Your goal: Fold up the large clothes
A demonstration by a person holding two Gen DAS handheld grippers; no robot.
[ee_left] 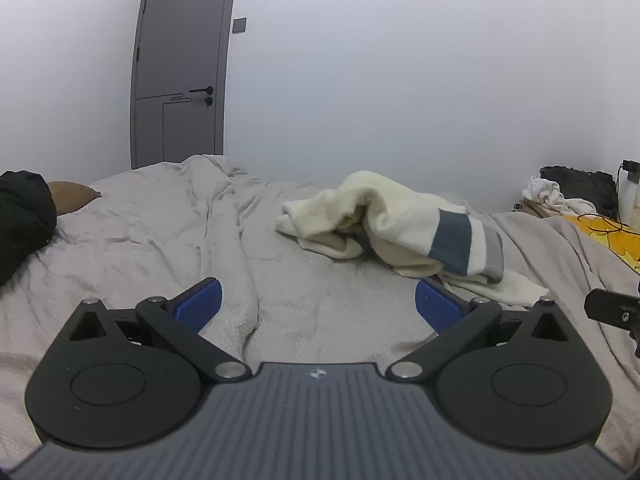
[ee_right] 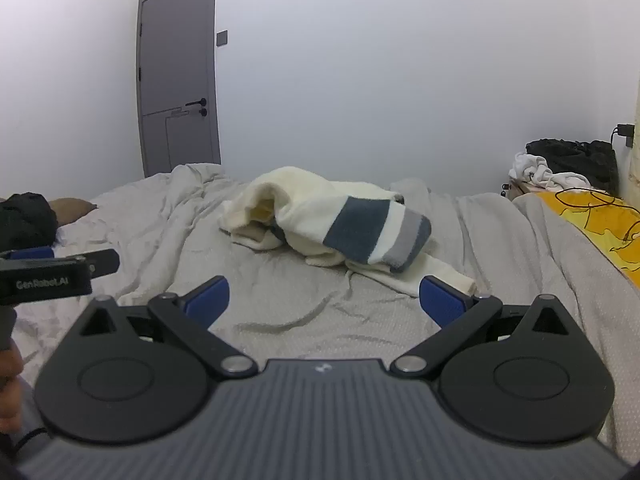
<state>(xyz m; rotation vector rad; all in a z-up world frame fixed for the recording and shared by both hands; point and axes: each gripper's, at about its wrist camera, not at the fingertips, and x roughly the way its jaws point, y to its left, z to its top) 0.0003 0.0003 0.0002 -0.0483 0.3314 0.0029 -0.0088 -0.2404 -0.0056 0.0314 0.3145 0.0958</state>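
Note:
A cream sweater (ee_left: 400,224) (ee_right: 312,216) with dark blue and grey bands lies crumpled in a heap on the grey bedspread (ee_left: 160,232) (ee_right: 280,308). One sleeve trails toward the near right. My left gripper (ee_left: 318,304) is open, its blue pads wide apart over bare bedding, short of the sweater and to its left. My right gripper (ee_right: 324,300) is open too, nothing between its pads, with the sleeve end just beyond its right fingertip (ee_right: 440,300). The left gripper's body (ee_right: 52,276) shows at the left edge of the right wrist view.
A grey door (ee_left: 180,64) stands in the far wall behind the bed. A black garment (ee_left: 24,220) and a brown pillow (ee_left: 72,196) lie at the left. At the far right are a yellow cloth (ee_right: 600,224) with cables, white clothes (ee_right: 536,172) and a black bag (ee_right: 572,160).

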